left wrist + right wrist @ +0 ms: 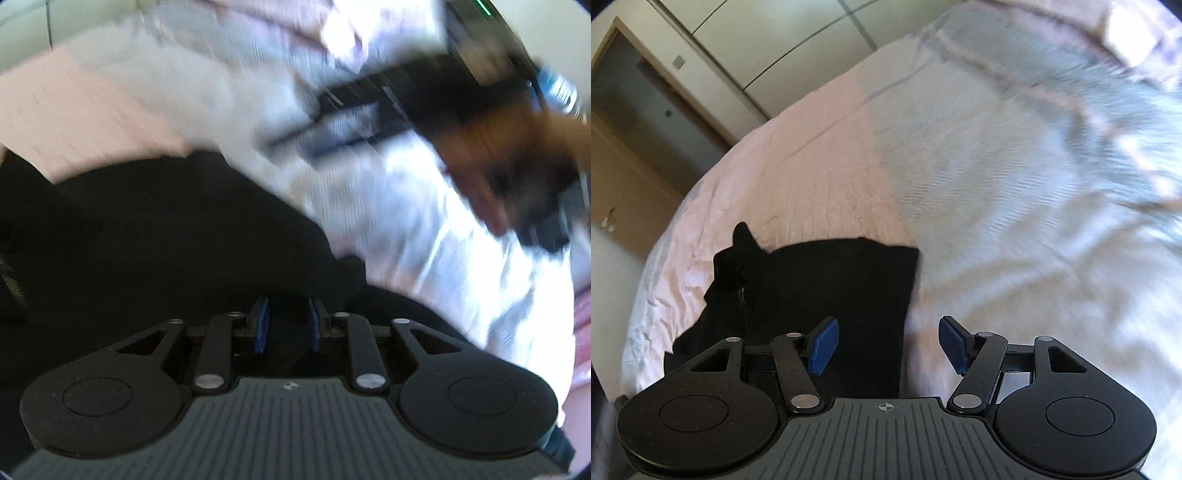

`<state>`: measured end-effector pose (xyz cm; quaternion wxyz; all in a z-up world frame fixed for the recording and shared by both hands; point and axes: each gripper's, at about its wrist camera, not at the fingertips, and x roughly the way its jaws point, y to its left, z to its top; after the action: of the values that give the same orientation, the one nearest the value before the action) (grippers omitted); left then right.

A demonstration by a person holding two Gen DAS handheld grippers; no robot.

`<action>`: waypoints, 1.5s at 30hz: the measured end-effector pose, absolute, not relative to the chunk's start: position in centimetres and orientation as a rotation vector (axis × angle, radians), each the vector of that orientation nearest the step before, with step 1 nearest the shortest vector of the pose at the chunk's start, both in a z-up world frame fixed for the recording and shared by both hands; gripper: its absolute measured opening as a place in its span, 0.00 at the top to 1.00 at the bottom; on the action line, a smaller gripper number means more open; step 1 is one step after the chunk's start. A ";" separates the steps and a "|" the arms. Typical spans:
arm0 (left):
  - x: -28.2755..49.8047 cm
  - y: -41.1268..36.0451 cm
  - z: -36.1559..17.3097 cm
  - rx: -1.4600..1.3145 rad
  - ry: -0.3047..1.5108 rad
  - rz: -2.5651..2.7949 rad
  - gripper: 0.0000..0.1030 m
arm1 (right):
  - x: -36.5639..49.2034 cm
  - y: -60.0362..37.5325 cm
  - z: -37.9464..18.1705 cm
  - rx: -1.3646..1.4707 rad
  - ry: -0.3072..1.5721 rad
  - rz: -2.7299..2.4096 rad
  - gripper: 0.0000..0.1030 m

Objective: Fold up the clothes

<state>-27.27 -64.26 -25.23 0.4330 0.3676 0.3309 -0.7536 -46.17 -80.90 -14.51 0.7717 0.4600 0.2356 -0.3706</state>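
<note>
Ribbed right gripper gapes wide, empty, above smooth black garment on wrinkled pale bedsheet.

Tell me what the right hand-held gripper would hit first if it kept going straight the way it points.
Probably the black garment lying on the bed, near its right edge. The right hand-held gripper is open with nothing between its jaws; depth is unclear, so it might meet bare sheet beside that edge.

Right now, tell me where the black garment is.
The black garment lies on the pale bedsheet, lower left in the right wrist view, just ahead of the right tool; it also fills the left wrist view's lower half.
</note>
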 end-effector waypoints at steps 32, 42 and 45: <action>-10.7 -51.5 -22.1 0.897 0.943 -1.255 0.73 | -51.6 -67.6 -18.5 1.048 0.660 -0.638 0.57; -9.3 -42.9 -21.3 0.932 0.923 -1.225 0.75 | -50.5 -57.8 -15.9 0.915 0.861 -0.769 0.55; -9.5 -40.1 -20.0 0.900 0.873 -1.308 0.75 | -50.6 -53.9 -14.3 0.887 0.861 -0.833 0.50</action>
<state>-9.53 -40.10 -20.05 0.6170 0.3909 0.3791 -0.5681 -50.59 -53.85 -14.27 0.7349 0.4037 0.3916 -0.3788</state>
